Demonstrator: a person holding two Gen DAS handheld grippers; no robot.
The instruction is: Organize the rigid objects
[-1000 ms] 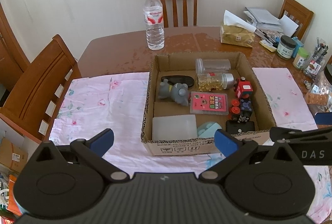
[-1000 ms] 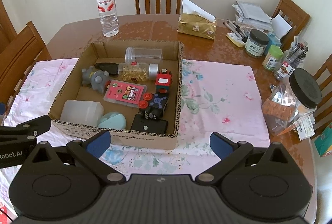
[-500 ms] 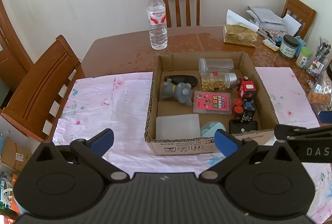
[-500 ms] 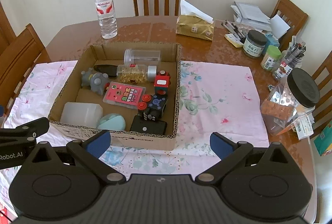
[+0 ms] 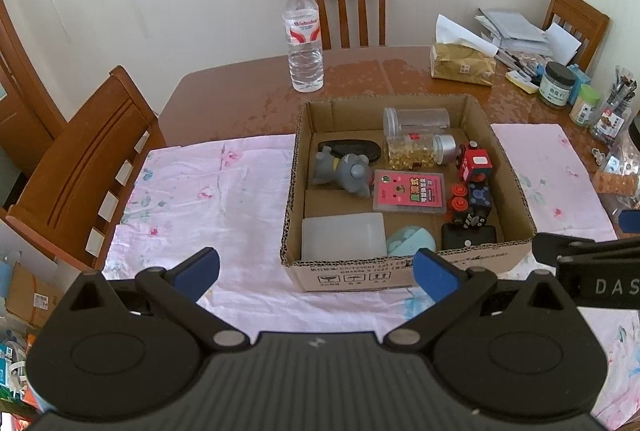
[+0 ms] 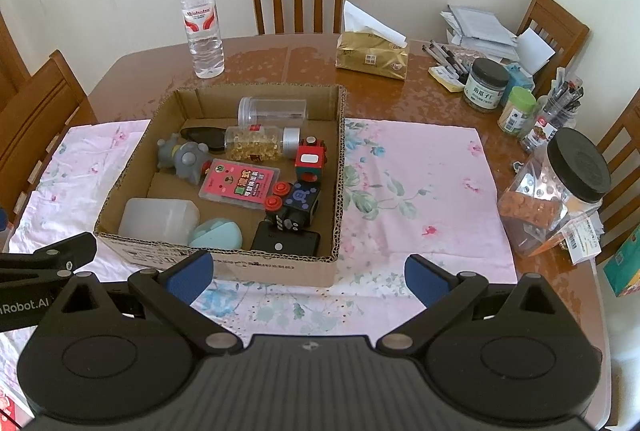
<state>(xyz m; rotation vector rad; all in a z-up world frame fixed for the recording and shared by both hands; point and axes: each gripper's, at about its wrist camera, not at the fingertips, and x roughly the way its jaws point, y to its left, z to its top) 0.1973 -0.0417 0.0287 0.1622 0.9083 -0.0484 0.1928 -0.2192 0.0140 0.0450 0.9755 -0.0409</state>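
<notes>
Both claws, left gripper [image 5: 316, 271] and right gripper [image 6: 308, 273], are hanging spread and empty just before the box [image 6: 256, 265]; diving carelessly risks snagging its near wall.

The left gripper [image 5: 316, 269] fills the bottom of its frame: a matte black body with a ribbed central plate, two round discs either side, silver pivot pins, and black linkage arms ending in blue pads [image 5: 198, 267]. The right gripper [image 6: 307, 273] looks the same. At each frame's edge the other gripper shows white lettering, "DAS" at lower right, "Robot.AI" at lower left.
</notes>
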